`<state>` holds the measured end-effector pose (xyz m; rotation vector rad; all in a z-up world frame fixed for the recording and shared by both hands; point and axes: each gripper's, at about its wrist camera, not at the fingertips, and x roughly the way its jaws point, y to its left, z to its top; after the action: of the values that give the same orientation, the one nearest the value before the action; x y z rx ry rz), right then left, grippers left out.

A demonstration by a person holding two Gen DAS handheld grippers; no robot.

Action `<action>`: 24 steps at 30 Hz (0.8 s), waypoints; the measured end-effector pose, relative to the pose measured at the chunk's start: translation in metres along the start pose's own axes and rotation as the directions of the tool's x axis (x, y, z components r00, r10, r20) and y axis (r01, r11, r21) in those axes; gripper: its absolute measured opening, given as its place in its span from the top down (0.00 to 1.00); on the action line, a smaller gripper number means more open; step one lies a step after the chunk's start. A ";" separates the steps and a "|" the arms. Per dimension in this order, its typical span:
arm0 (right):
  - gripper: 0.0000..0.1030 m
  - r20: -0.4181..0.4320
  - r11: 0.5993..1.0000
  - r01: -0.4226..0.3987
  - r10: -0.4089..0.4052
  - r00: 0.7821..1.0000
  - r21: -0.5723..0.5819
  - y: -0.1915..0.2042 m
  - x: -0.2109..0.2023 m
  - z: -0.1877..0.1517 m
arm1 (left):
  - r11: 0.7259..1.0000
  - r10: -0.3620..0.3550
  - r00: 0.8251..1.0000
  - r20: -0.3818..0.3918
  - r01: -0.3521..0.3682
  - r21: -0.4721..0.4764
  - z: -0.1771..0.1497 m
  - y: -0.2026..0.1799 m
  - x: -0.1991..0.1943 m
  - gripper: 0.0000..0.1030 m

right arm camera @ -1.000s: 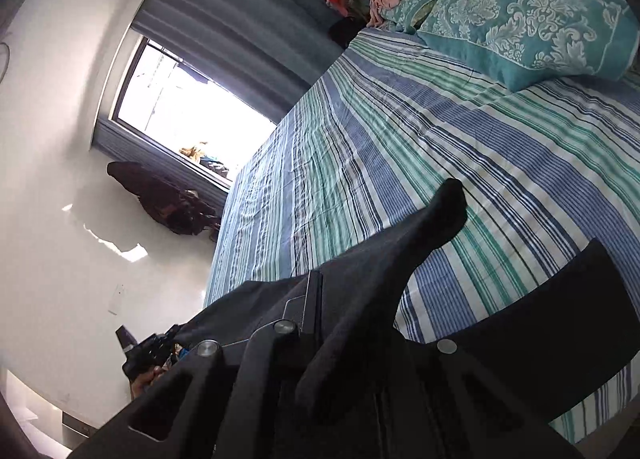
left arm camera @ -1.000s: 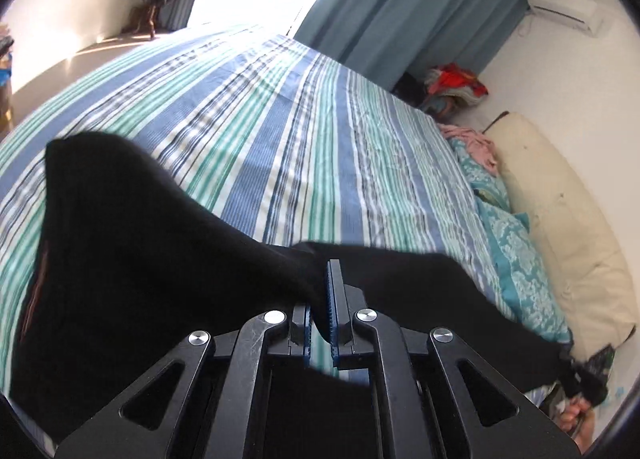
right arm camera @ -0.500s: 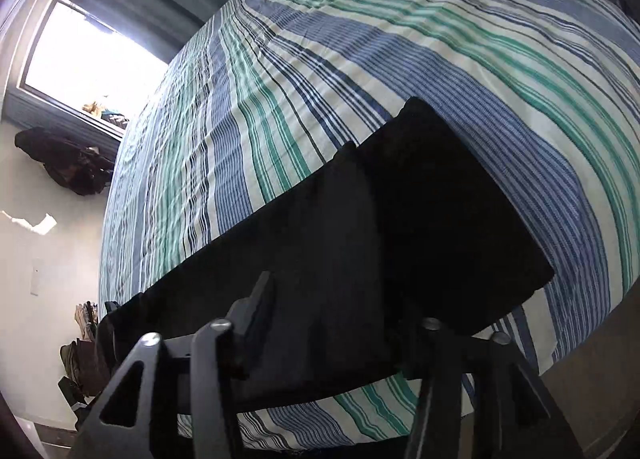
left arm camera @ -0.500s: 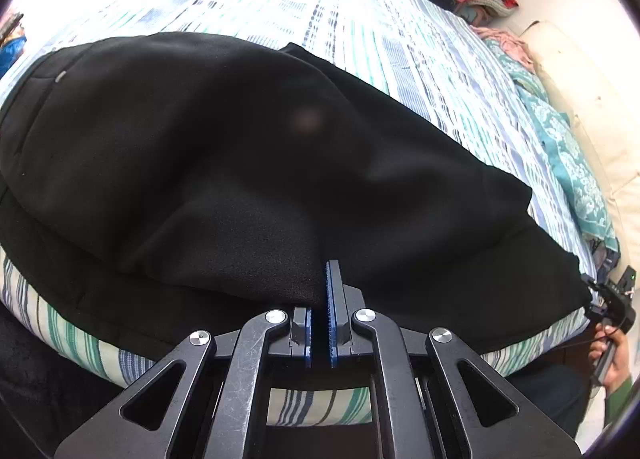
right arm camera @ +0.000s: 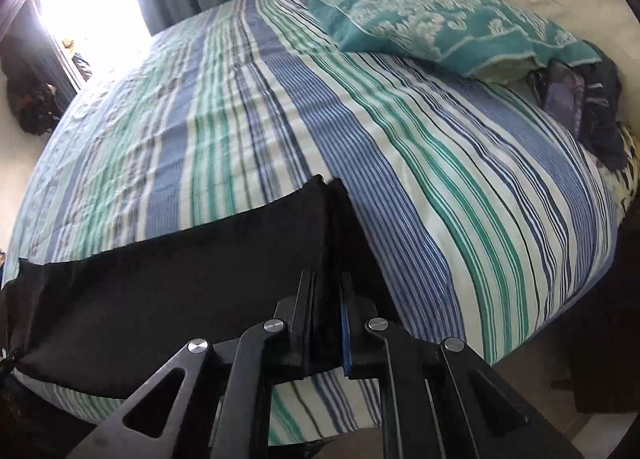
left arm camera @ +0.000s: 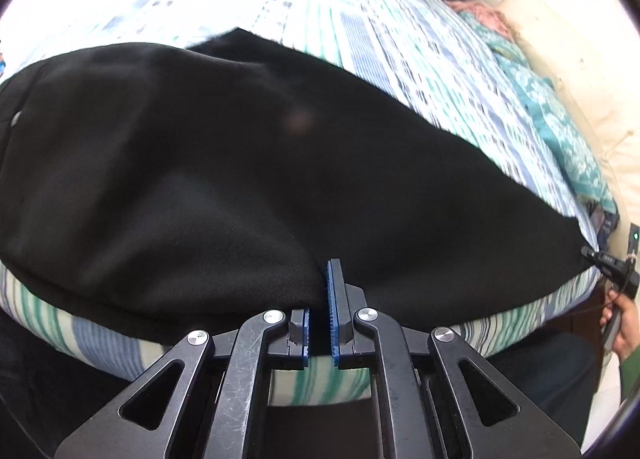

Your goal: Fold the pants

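Two grippers grip the black pants (left arm camera: 224,163) along the near edge of the bed (right arm camera: 460,195). The pants lie flat on the striped cover, long axis running side to side along that edge, from the left gripper (left arm camera: 326,279) across to the right gripper (right arm camera: 330,243). In the left wrist view the cloth spreads wide ahead of the gripper and to its left, then narrows away to its right, ending at a corner where the right gripper's tip (left arm camera: 612,265) and the hand (left arm camera: 626,323) holding it show small at the frame's edge. The left gripper is clenched on the near hem, its blue pads pinching a fold of black cloth. The right gripper's jaws are closing, with the narrow end of the pants between them; the cloth there is so dark that I can only say the pads seem to press on it. From this gripper the pants stretch off to its left as a long band. Teal pillows (right arm camera: 432,27) lie well beyond it, ahead and to the right
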<state>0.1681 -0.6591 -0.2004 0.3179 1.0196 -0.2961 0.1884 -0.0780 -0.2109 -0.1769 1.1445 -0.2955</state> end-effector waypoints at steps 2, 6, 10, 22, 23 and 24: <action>0.90 -0.013 0.999 0.041 -0.041 0.999 0.002 -0.005 0.013 -0.003 | 0.999 0.011 1.000 0.011 -0.011 0.032 -0.002 -0.007 -0.002 0.94; 0.89 0.017 0.998 0.058 -0.058 0.998 0.002 -0.008 0.017 -0.004 | 0.999 0.015 1.000 0.004 -0.015 0.038 -0.008 -0.007 -0.003 0.93; 0.88 0.017 0.997 0.073 -0.073 0.997 0.013 -0.009 0.025 -0.005 | 0.997 0.050 0.999 -0.002 -0.050 0.063 -0.006 -0.023 0.003 0.90; 0.19 0.193 0.967 0.252 -0.254 0.948 0.036 0.012 -0.055 -0.017 | 0.996 0.087 0.989 0.118 -0.087 -0.005 0.033 0.038 -0.077 0.40; 0.19 0.209 0.973 0.229 -0.227 0.951 0.013 0.028 -0.062 -0.017 | 0.994 0.106 0.987 0.118 -0.107 -0.004 0.051 0.049 -0.066 0.40; 0.19 0.222 0.981 0.194 -0.186 0.957 -0.015 0.048 -0.068 -0.017 | 0.988 0.149 0.981 0.124 -0.152 0.017 0.060 0.055 -0.055 0.39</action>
<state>0.1394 -0.6022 -0.1441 0.1493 0.8367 -0.4760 0.2299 -0.0090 -0.1548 -0.0830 1.0258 -0.1636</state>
